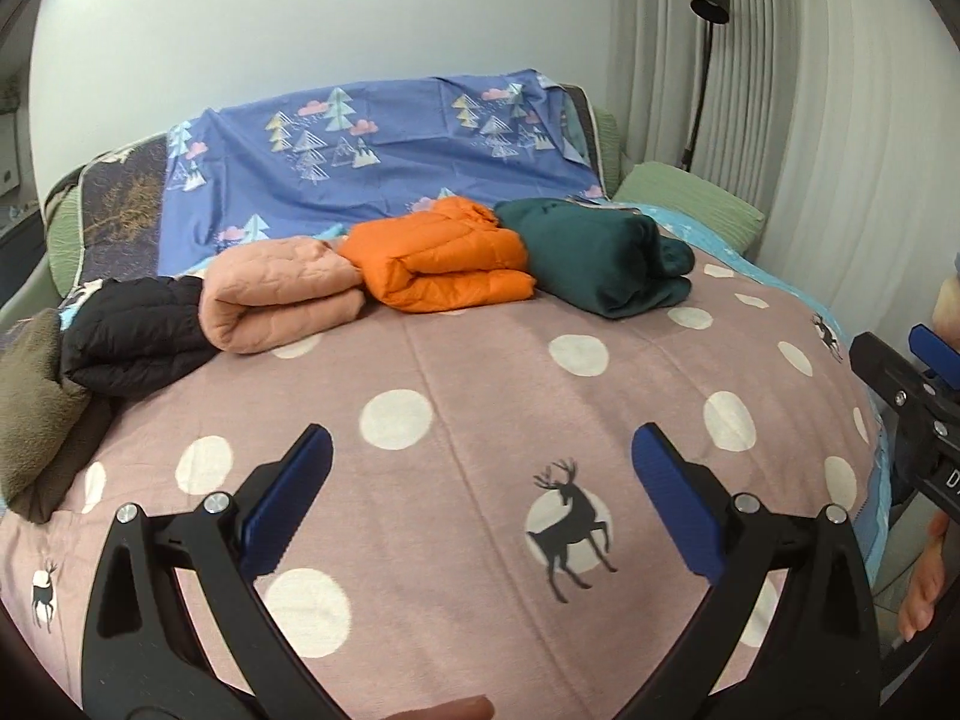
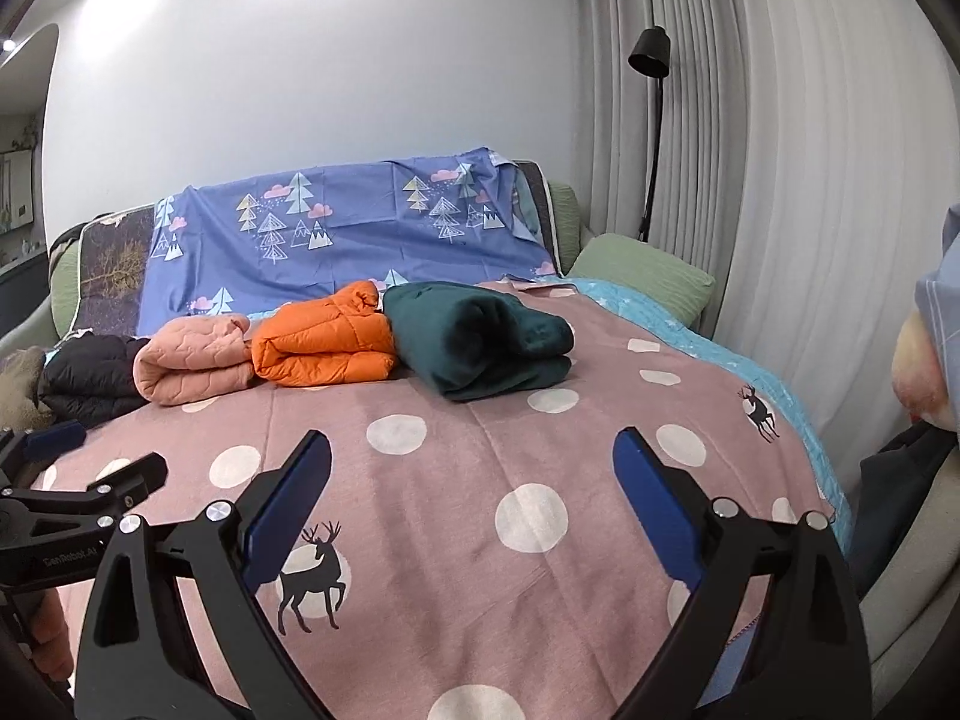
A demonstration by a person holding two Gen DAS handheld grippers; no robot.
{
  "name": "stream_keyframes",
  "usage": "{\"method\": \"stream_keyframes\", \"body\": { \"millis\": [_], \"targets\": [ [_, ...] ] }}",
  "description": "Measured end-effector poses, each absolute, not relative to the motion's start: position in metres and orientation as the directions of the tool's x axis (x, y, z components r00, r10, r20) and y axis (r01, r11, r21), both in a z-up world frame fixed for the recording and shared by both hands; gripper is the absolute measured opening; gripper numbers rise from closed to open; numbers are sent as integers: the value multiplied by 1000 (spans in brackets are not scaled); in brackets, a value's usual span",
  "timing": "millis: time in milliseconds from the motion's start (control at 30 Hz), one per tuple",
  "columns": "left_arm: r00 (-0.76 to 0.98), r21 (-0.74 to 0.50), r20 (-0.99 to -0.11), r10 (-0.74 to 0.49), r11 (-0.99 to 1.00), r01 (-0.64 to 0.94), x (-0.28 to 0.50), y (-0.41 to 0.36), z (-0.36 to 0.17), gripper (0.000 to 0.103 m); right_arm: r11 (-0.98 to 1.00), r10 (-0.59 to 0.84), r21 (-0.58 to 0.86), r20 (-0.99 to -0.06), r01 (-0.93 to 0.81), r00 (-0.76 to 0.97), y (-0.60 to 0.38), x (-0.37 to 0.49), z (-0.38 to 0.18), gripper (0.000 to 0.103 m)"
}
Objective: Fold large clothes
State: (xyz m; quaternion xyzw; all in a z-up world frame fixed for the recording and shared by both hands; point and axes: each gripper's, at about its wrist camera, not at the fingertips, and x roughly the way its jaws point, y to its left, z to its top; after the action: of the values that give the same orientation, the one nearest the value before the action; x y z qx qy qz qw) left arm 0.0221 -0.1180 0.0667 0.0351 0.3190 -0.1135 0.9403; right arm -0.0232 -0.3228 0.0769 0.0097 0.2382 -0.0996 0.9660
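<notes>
Several folded garments lie in a row at the far side of the bed: a dark green one (image 1: 600, 252) (image 2: 480, 342) on the right, then an orange puffer (image 1: 444, 264) (image 2: 327, 336), a pink quilted one (image 1: 276, 300) (image 2: 192, 360), a black puffer (image 1: 132, 336) (image 2: 87, 381) and an olive fleece (image 1: 33, 414) at the left edge. My left gripper (image 1: 483, 468) hovers open over the pink spotted bedspread (image 1: 480, 372), nothing between its fingers. My right gripper (image 2: 474, 474) is open too, empty, well short of the green garment.
A blue tree-print sheet (image 1: 372, 150) (image 2: 336, 228) drapes the sofa back behind the row. A green cushion (image 2: 642, 270) sits at the far right, with a black floor lamp (image 2: 651, 60) and grey curtains beside it. The bedspread's right edge (image 2: 822, 438) drops off.
</notes>
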Motion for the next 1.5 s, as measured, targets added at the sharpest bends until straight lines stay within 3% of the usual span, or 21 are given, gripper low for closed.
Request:
{"method": "stream_keyframes", "body": {
  "millis": [300,1500],
  "targets": [
    [782,5,-602,-162,979,206,13,-98,65,101,979,-191,-41,-540,201,820,-304,-15,69,95],
    [766,35,-630,-127,981,192,20,-103,63,101,985,-167,-55,-549,165,819,-296,3,64,95]
  ]
}}
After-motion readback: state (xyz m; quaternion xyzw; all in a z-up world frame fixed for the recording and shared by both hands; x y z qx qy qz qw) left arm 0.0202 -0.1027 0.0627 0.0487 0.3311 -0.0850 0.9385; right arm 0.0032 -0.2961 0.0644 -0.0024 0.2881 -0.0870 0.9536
